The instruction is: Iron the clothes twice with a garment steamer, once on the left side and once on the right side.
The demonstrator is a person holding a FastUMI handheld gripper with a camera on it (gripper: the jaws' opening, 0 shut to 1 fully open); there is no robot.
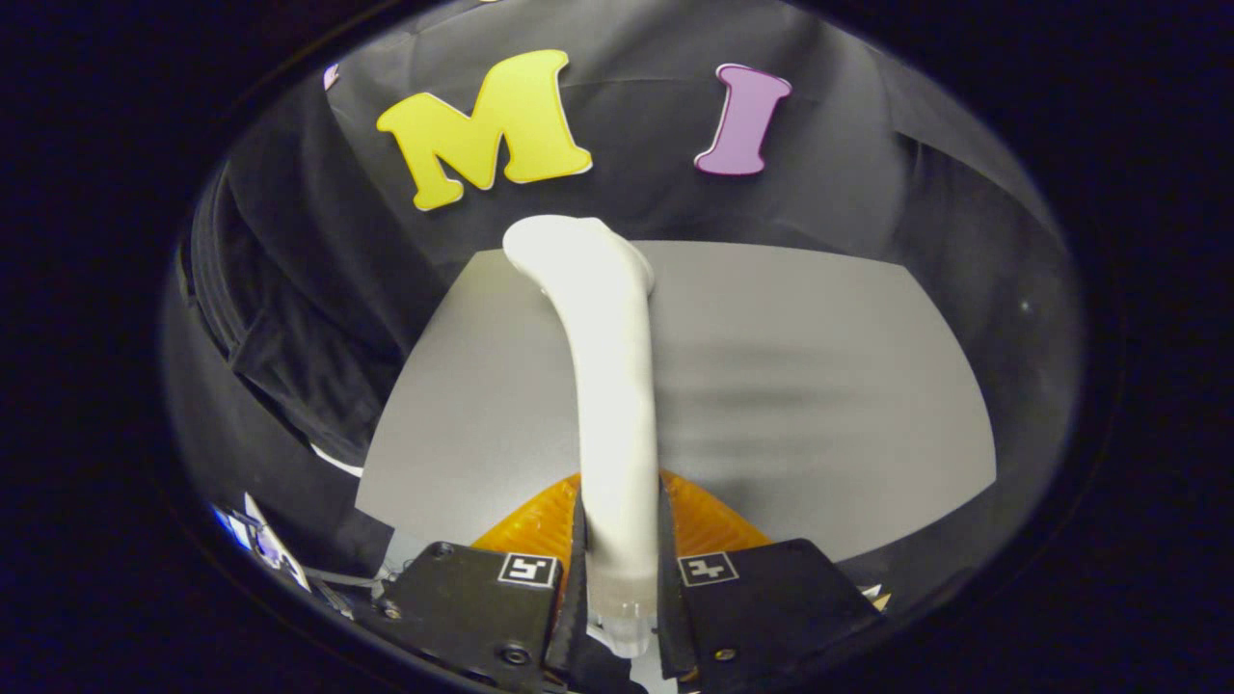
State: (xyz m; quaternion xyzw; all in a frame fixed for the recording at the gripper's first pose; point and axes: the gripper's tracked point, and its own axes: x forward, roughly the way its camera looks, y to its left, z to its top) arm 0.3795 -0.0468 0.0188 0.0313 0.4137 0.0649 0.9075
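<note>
The grey cloth (819,386) spreads flat and wide beyond the tool, a dark black drape (289,366) hanging off to one side of it; whether this grey sheet is the garment itself or a board under it cannot be told. The white steamer (612,386) stands up from between the fingers and reaches forward over the cloth, its bent head at the far edge, nearer the drape side than the middle. The tool (622,578) is clamped on the steamer's handle, one finger pressing each side.

The likely trouble: the grip sits low on a long, smooth handle, so the head could swing or twist while sweeping, and the pass would drift off line. The head also looks close to the cloth's far edge, so a stroke could run off onto the booth wall.
</note>
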